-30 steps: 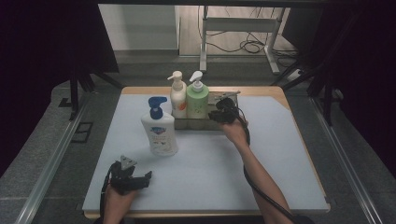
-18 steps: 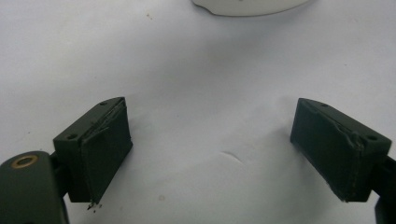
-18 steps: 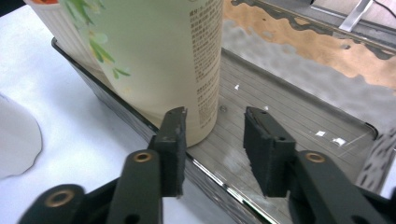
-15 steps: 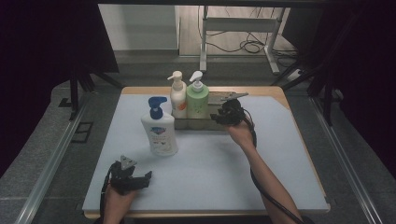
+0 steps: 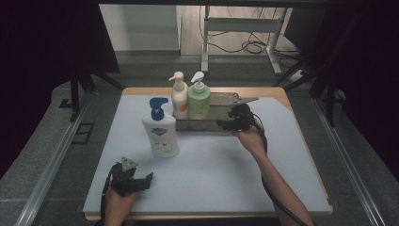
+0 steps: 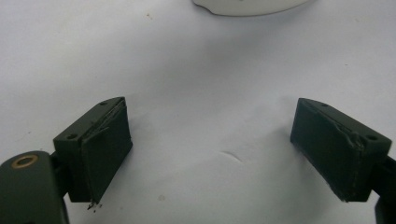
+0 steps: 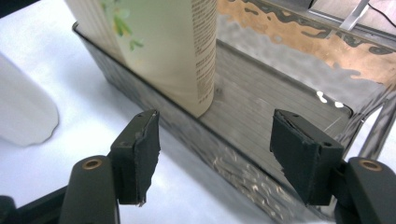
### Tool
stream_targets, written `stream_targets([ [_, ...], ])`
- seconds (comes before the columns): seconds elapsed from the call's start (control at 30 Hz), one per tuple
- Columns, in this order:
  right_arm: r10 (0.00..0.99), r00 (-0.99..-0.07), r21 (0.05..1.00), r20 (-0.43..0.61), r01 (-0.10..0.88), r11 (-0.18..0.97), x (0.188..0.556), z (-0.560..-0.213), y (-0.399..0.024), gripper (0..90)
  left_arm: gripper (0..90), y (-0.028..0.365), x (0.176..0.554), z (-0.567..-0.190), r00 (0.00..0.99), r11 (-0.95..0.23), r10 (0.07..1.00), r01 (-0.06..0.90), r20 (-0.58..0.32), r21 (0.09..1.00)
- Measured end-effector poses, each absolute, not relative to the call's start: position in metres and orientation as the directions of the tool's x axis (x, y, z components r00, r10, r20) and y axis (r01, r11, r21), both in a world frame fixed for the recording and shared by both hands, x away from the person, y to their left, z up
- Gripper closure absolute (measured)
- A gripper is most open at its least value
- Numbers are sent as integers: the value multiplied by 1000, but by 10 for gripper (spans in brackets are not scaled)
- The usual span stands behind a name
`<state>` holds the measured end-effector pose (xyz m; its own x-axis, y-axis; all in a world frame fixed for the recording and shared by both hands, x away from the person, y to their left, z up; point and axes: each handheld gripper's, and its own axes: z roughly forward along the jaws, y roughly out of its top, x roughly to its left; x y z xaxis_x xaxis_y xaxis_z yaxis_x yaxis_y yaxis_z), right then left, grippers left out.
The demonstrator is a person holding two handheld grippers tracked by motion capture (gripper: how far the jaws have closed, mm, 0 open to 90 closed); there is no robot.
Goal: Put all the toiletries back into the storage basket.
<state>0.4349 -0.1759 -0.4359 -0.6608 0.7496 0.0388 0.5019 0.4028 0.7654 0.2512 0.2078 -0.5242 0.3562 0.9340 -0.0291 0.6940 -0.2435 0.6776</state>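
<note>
A shiny metal tray [image 5: 221,100] stands at the back of the pale mat. In it a cream pump bottle [image 5: 179,96] and a green pump bottle [image 5: 199,99] stand upright. A white bottle with a blue pump [image 5: 161,129] stands on the mat, in front of the tray's left end. My right gripper [image 5: 224,124] hovers at the tray's front wall, just right of the green bottle [image 7: 163,46]. Its jaws have just been opening, and in the right gripper view the right gripper [image 7: 215,158] is open with no pad pressing on anything. Near the front left, my left gripper [image 6: 224,149] rests open over bare mat.
The tray's right half [image 7: 280,93] holds nothing. The white bottle's base [image 6: 247,5] lies just beyond the left jaws. The mat [image 5: 216,165] covers a wooden table with dark floor rails on both sides. A cable trails from the right hand toward the front edge.
The right gripper has drawn back to the right, away from the green bottle, and its jaws have spread. The left hand and the bottles have stayed put.
</note>
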Motion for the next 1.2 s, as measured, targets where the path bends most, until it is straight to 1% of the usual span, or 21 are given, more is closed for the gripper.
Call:
stream_targets([
  [0.67, 687, -726, 756, 6, 453, 472, 385, -432, -189, 199, 135, 207, 253, -521, 357, -249, 934, 702, -28, 667],
  [0.7, 684, -730, 755, 4, 451, 477, 383, -432, -189, 194, 149, 207, 253, -521, 362, -250, 932, 698, -29, 671],
  [0.77, 676, -737, 753, 4, 447, 483, 377, -433, -190, 189, 231, 205, 253, -519, 362, -254, 932, 694, -20, 674],
  [0.83, 670, -742, 752, 6, 445, 486, 372, -433, -191, 181, 243, 203, 254, -518, 366, -275, 930, 689, 6, 671],
  [0.9, 664, -748, 752, 3, 439, 492, 367, -434, -192, 179, 291, 202, 254, -516, 367, -282, 930, 681, 18, 675],
  [1.13, 652, -758, 750, -20, 420, 511, 347, -436, -200, 159, 423, 210, 259, -509, 367, -238, 930, 675, -37, 698],
  [1.2, 653, -757, 749, -24, 419, 513, 343, -437, -203, 155, 447, 211, 262, -509, 375, -240, 926, 676, -45, 696],
])
